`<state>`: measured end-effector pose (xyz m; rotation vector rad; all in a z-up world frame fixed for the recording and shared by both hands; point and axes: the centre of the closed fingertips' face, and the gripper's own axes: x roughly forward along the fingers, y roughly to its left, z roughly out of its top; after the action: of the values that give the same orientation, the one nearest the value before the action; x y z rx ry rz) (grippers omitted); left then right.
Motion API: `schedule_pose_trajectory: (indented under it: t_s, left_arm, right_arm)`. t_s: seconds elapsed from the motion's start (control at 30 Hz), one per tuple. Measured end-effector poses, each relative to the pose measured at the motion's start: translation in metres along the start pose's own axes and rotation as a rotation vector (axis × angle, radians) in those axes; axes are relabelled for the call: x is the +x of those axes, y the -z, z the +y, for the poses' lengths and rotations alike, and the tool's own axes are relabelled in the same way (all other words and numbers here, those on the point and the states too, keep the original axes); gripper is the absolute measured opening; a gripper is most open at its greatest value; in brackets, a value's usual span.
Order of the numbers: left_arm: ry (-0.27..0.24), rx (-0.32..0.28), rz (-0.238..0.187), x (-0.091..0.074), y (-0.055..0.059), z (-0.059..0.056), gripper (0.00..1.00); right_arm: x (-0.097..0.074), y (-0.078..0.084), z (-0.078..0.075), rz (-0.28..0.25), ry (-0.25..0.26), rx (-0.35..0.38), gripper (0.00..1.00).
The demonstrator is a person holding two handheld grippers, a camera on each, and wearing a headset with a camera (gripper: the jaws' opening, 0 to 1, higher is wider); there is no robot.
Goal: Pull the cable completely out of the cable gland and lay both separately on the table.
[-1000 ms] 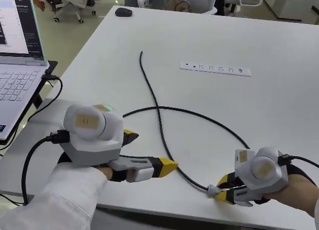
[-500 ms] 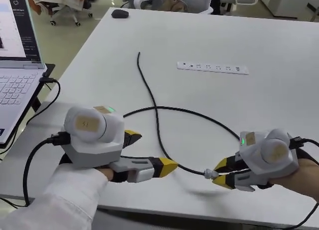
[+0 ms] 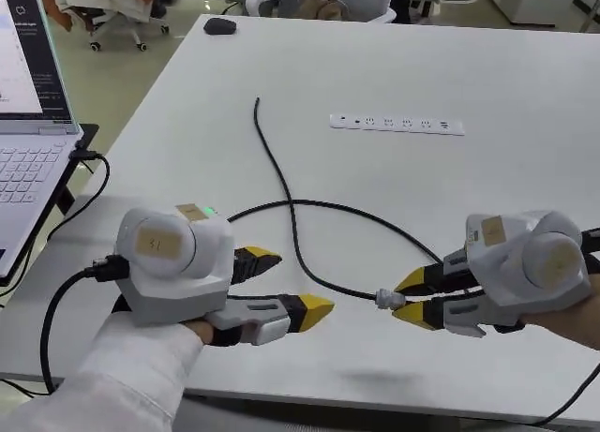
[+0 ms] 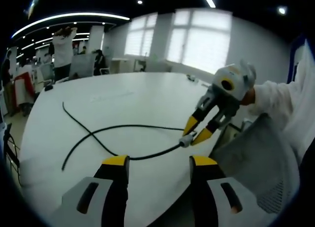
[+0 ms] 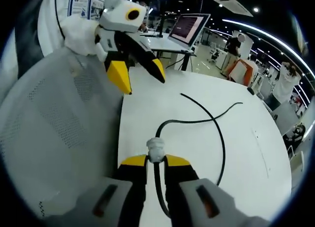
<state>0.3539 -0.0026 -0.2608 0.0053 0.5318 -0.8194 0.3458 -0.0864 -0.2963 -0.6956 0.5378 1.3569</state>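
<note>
The gland sits on the cable end, just past the right gripper tips, whose jaws clamp the cable behind it. The cable loops across the table. The left gripper is nearby, jaws apart and empty.

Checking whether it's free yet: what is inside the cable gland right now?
The black cable enters the white cable gland and comes out behind it, between the jaws of the right hand-held gripper. The gland's body hides the stretch inside.
</note>
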Motion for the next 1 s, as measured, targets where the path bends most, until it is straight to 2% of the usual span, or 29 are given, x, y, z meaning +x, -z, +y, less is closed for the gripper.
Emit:
schedule_pose_trajectory:
  t_s: [0.07, 0.13, 0.2, 0.3, 0.47, 0.6, 0.8, 0.83, 0.9, 0.93, 1.0]
  left_arm:
    - [0.018, -0.006, -0.005, 0.000, -0.001, -0.004, 0.45]
    - [0.040, 0.008, -0.005, 0.001, -0.002, -0.008, 0.42]
    - [0.049, 0.033, -0.006, 0.002, -0.003, -0.012, 0.40]
    - [0.060, 0.054, -0.030, 0.001, -0.009, -0.015, 0.40]
    - [0.099, 0.082, -0.090, -0.001, -0.021, -0.025, 0.40]
    - [0.138, 0.109, -0.097, 0.000, -0.023, -0.035, 0.39]
    - [0.175, 0.107, -0.137, -0.002, -0.030, -0.042, 0.36]
    - [0.194, 0.112, -0.164, -0.004, -0.035, -0.046, 0.35]
    - [0.236, 0.084, -0.208, -0.007, -0.043, -0.053, 0.32]
    - [0.250, 0.077, -0.218, -0.009, -0.045, -0.055, 0.30]
    - [0.260, 0.065, -0.209, -0.009, -0.044, -0.055, 0.28]
  right_arm:
    - [0.000, -0.004, 0.000, -0.003, 0.000, -0.028, 0.10]
    - [-0.001, -0.007, 0.001, 0.002, -0.007, -0.047, 0.10]
    - [-0.004, -0.014, 0.001, -0.018, -0.007, -0.056, 0.10]
    - [-0.005, -0.019, 0.002, -0.035, -0.003, -0.078, 0.10]
    - [-0.016, -0.041, 0.009, -0.074, 0.002, -0.117, 0.10]
    - [-0.026, -0.057, 0.011, -0.105, 0.012, -0.151, 0.10]
    - [-0.036, -0.073, 0.015, -0.149, 0.018, -0.177, 0.10]
    - [-0.036, -0.074, 0.015, -0.152, 0.018, -0.177, 0.10]
    - [-0.039, -0.078, 0.018, -0.172, 0.018, -0.191, 0.10]
    - [-0.041, -0.080, 0.020, -0.183, 0.014, -0.196, 0.10]
    - [-0.043, -0.084, 0.023, -0.201, 0.007, -0.214, 0.10]
